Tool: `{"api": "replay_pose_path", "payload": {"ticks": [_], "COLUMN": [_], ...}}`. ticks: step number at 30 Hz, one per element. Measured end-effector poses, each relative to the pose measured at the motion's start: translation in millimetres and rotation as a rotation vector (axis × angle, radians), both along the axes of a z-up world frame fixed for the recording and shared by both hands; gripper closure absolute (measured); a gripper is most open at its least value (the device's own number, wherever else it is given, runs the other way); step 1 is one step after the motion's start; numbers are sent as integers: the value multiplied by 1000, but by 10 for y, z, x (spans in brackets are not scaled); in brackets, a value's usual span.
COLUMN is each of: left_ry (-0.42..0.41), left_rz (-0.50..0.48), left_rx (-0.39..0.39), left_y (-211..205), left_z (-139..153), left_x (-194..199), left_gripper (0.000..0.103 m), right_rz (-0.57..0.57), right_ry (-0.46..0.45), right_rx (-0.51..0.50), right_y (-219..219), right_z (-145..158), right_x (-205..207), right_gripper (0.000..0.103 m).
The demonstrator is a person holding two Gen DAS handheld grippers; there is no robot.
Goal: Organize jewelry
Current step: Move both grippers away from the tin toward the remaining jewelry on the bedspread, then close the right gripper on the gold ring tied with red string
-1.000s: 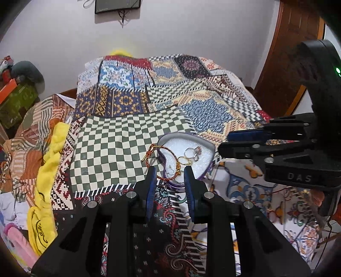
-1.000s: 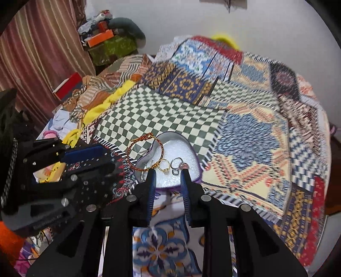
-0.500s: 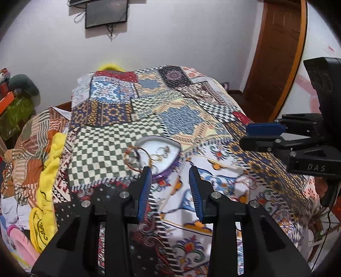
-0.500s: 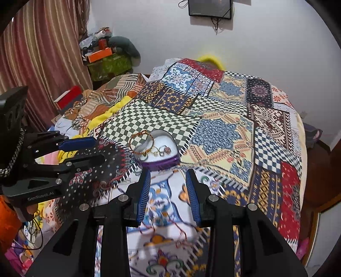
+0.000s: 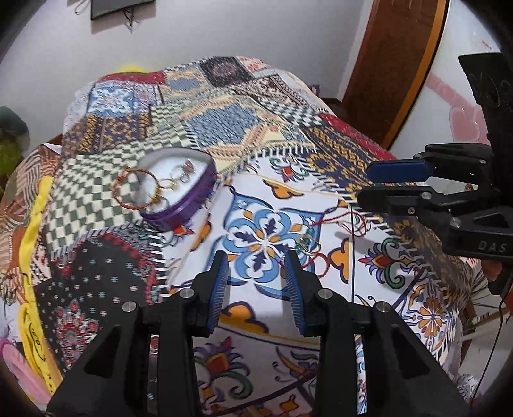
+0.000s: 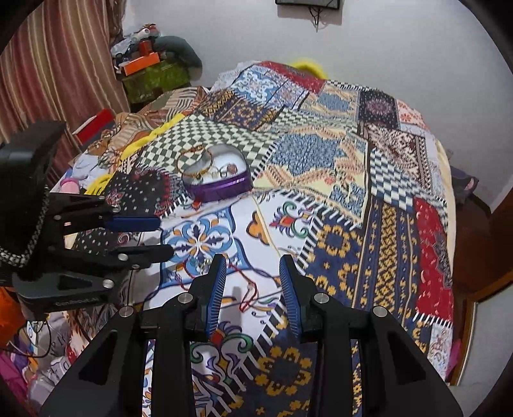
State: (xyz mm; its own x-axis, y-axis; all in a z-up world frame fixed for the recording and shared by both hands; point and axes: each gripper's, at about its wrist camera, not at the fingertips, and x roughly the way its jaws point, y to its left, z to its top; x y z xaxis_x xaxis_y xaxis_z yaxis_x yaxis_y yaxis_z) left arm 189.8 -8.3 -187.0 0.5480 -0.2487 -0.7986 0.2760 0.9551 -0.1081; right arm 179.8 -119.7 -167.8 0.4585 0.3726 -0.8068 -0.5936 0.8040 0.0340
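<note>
Jewelry box: a purple heart-shaped box point(image 5: 179, 195) with a pale lining sits on the bed, at about 10 o'clock from the left gripper in the left wrist view and at 11 o'clock from the right gripper in the right wrist view.
Box contents: a red and gold bangle point(image 5: 136, 187) leans over the box's left rim, half in and half out; several small rings point(image 5: 184, 170) lie on the lining beside it.
Loose jewelry: a red thread bracelet point(image 5: 340, 221) and a small ring point(image 5: 307, 243) lie on the white floral patch of the bedspread, well apart from the box, at about 1 o'clock from the left gripper's fingertips.
Left gripper: the left gripper point(image 5: 256, 272) has its blue pads apart with nothing between them, hovering over the floral patch.
Right gripper: the right gripper point(image 6: 251, 279) also stands apart and holds nothing; the red thread lies on the cloth below its fingertips.
Surface: a bed under a patchwork bedspread point(image 6: 352, 179) of checks, florals and geometric panels.
Room: white wall with a dark screen point(image 6: 307, 2) at 12 o'clock, a striped curtain point(image 6: 54, 70) at 10 o'clock, a brown wooden door point(image 5: 394, 64) at 1 o'clock in the left wrist view, and cluttered cloth and yellow fabric point(image 5: 30, 243) along the bed's left side.
</note>
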Motion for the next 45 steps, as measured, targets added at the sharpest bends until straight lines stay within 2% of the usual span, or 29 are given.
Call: {"api": "replay_pose_path", "payload": {"ticks": [4,12,16,23,27,30,32,34,35,45], "left_ry": [2,19,21,14,8,7,10,16,11,6], "left_rz": [7,32,27,7,-10,-30,-48,-58,-58,-51], "left_rx": [0,-61,-66,-71,-93,-79,-62,-39,-35,-26], "left_y": [-13,188,210,185,155,90,38,-8,-16,-34], "left_z": [-64,-101,-133,-135,-99,-110,-138,-187,-197,-223], "left_x": [7,-45,-63,-50,-34,-1,30,66,69,75], "left_gripper": [68,68,68,68,68,69,75,76,76,76], "right_rz": [21,100,99,130,139,139,135,131,126,33], "right_ry": [48,124,133,118,101,99,96,92,90,90], "right_rx": [19,33,3,-39,-44,-39,-36,-34,-34,2], "right_y": [35,273,320,370,378,363,349,324,305,-37], "right_z": [-101,-297,-375,-444,-439,-432,-420,-407,-401,-324], "right_x": [-6,-25,25,34,18,22,15,15,19,131], "right_gripper": [72,72,79,88,89,89,89,90,99,100]}}
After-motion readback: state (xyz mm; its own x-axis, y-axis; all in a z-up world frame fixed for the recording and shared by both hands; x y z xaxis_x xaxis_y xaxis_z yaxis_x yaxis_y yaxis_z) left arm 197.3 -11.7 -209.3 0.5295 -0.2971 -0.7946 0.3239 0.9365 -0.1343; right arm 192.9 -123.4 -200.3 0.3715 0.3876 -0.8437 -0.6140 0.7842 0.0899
